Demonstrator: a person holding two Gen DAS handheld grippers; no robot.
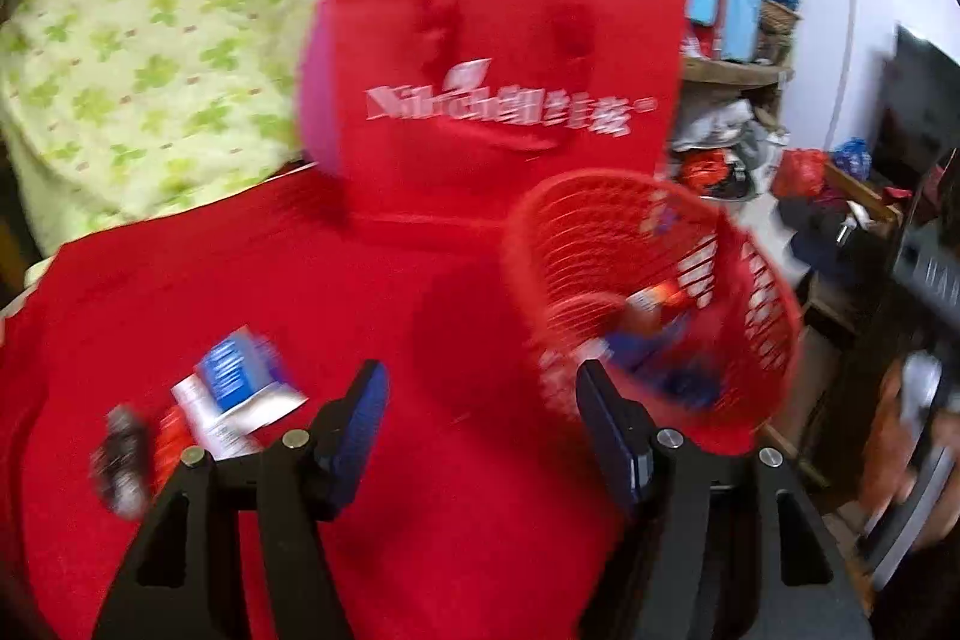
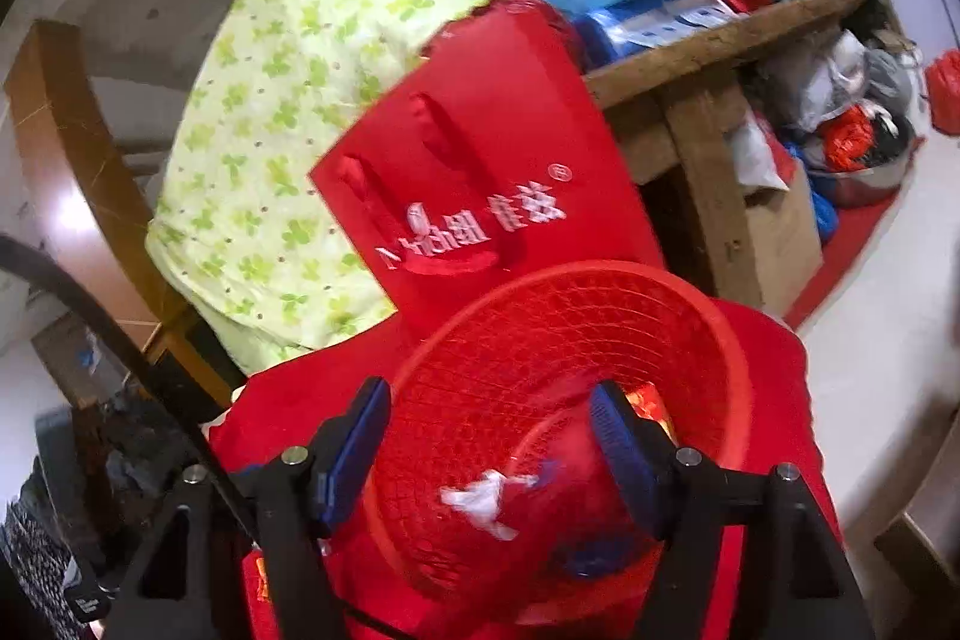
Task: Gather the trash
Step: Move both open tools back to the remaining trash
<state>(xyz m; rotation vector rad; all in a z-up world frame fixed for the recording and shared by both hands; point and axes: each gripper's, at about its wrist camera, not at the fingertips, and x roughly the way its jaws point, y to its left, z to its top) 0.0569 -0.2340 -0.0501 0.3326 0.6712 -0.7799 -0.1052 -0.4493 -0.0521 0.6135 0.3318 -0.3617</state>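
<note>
A red mesh basket (image 2: 540, 340) stands on the red cloth-covered table (image 1: 360, 316). In the left wrist view the basket (image 1: 606, 232) is at the right, tilted and blurred, with wrappers inside. My right gripper (image 2: 489, 445) is open over its mouth, with nothing pressed between the pads. Under it in the basket lie a white scrap (image 2: 486, 502), a blue piece (image 2: 588, 556) and an orange wrapper (image 2: 651, 400). My left gripper (image 1: 483, 418) is open and empty above the cloth. To its left lie a blue-and-white wrapper (image 1: 240, 376), a red wrapper (image 1: 171, 439) and a dark wrapper (image 1: 120, 454).
A red paper bag (image 1: 498, 88) with white lettering stands right behind the basket. A green-patterned quilt (image 1: 150, 40) is piled at the back left. A wooden shelf (image 2: 720, 40) with blue boxes and bags on the floor fills the right side.
</note>
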